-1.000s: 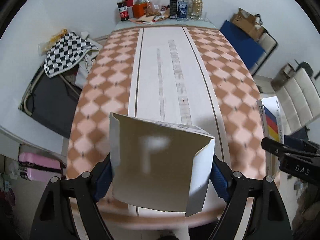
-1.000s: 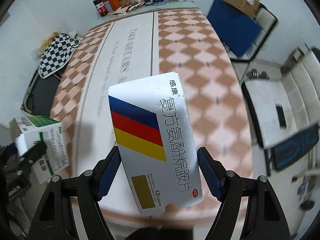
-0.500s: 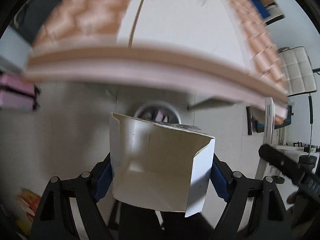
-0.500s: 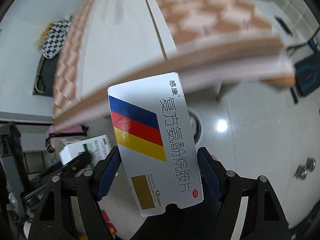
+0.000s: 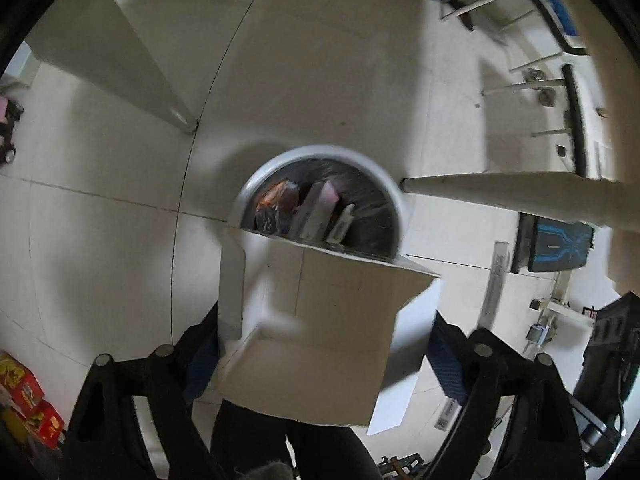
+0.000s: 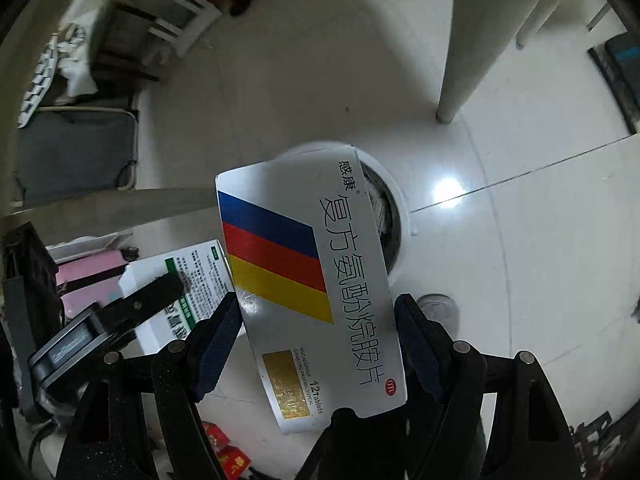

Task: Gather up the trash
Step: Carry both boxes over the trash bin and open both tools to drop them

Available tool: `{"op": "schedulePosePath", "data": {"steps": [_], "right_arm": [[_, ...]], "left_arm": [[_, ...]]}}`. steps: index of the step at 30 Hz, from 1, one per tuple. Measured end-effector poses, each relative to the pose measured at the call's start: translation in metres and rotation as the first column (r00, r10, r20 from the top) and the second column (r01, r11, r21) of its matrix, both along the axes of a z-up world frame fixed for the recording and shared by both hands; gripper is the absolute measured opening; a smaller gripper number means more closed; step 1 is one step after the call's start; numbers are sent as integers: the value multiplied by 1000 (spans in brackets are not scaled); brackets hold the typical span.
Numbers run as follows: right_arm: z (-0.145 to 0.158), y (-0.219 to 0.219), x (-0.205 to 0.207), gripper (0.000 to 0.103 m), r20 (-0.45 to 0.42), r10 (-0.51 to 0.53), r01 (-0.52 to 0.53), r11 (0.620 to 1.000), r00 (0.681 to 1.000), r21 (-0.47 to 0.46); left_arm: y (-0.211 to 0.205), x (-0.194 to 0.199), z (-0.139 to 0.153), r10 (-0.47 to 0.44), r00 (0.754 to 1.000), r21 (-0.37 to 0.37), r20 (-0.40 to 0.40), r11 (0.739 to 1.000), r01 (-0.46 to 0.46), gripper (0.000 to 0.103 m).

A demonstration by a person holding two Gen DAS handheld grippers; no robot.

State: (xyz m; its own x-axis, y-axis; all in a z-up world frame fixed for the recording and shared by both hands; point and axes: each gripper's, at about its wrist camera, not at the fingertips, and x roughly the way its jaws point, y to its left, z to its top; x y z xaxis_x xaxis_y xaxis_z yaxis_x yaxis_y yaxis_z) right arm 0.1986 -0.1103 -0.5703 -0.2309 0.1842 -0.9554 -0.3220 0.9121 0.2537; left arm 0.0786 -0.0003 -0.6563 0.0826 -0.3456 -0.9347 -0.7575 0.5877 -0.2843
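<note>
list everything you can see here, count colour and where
bin: 1, white with a dark liner, on the floor below both claws
trash in the bin: a few boxes and packets, orange, pale, white
white box: 1, open, plain inside, green print outside, between the left claw's fingers
tablet box: 1, silver with blue, red and yellow stripes, in the right claw
table legs: 2 seen, pale, either side of the bin
floor: pale glossy tiles
red boxes: a few, floor, lower left
left claw: 1, black with blue pads, jaws opening
right claw: 1, black with blue pads, gripping the tablet box
</note>
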Motion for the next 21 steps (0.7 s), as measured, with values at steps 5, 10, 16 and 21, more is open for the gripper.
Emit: {"op": "schedulePosePath", "data": {"steps": [5,10,16,21], "right_arm": [[-69,0,10,103,-56,-30,32,999,998,38],[-73,-7,14,103,-17,-1,1,1000,1000,28],[-22,-16,2,103,55,70,-68,997,996,-33],[57,-17,-19,103,124,135,-125,988,983,-87]], "left_arm": [[4,-14,-21,28,999,13,-23,1000,-27,96],[-3,-25,-3,14,999,89,-44,996,-10,96],[-20,-34,51,-52,995,271,-84,960,73,96],[-34,-47,115,-91,993,296,-80,949,111,96]]}}
